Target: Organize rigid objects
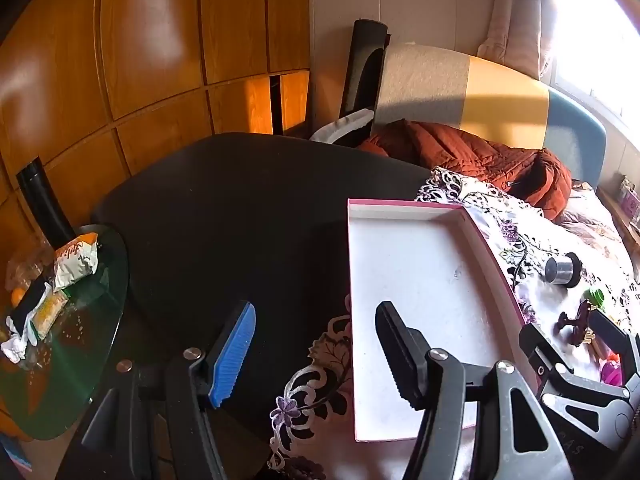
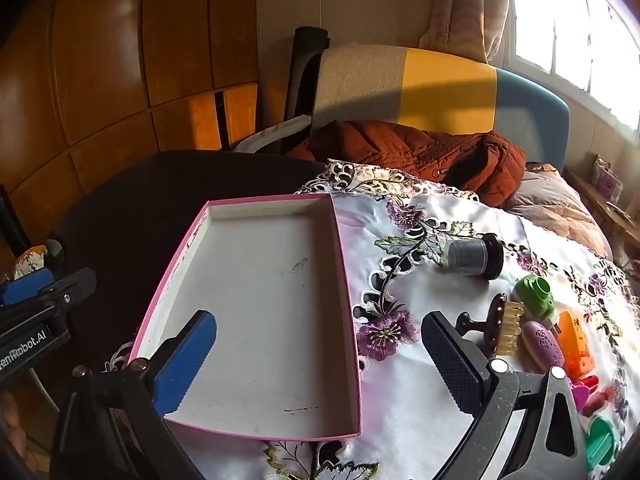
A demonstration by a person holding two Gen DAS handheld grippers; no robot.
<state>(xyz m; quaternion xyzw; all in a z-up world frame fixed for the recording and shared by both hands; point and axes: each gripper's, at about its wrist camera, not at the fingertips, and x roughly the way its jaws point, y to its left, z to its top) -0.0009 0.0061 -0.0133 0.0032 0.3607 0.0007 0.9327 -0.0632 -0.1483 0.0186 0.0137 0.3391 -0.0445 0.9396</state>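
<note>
A shallow pink-rimmed tray [image 2: 188, 240] with a white, bare floor lies on a white floral cloth [image 2: 400, 400]; it also shows in the left wrist view [image 1: 400, 204]. To its right lie a grey jar with a black lid [image 2: 474, 257], a green punch [image 2: 534, 294], a brown comb-like piece [image 2: 502, 326], a purple oval piece [image 2: 544, 344] and an orange one [image 2: 574, 346]. My right gripper [image 2: 316, 360] is open and empty above the tray's near end. My left gripper [image 1: 316, 354] is open and empty over the tray's left edge.
The cloth covers part of a black table [image 1: 240, 208]. A glass side table [image 1: 80, 380] with snack packets stands at the left. A rust quilted jacket [image 2: 420, 152] lies on a sofa behind. Pink and green toys [image 2: 596, 440] sit at the cloth's right edge.
</note>
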